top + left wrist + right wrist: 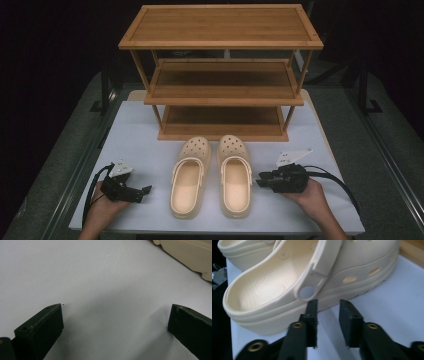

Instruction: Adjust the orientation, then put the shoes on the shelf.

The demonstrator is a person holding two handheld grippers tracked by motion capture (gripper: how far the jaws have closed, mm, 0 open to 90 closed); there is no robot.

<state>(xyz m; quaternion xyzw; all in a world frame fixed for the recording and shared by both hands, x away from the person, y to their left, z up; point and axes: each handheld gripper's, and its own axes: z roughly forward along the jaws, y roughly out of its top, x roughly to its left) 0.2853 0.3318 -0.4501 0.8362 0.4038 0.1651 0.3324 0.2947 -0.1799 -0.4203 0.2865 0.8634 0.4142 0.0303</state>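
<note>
Flanking the pair of cream foam clogs (211, 175), both grippers held nothing: right gripper (328, 307) jaws narrowly parted toward the right clog's sidewall, left gripper (115, 315) wide open over bare table.

place: lab/studio | cues: dark surround, white-covered table (150, 150), staged wooden rack (222, 75)

A white worktop (140, 125) carries a three-tier wooden rack (222, 75). Grey floor (65, 145) lies to both sides; the room behind is dark.

Two cream clogs (212, 176) lie side by side between both tools, before a wooden rack (221, 70).
</note>
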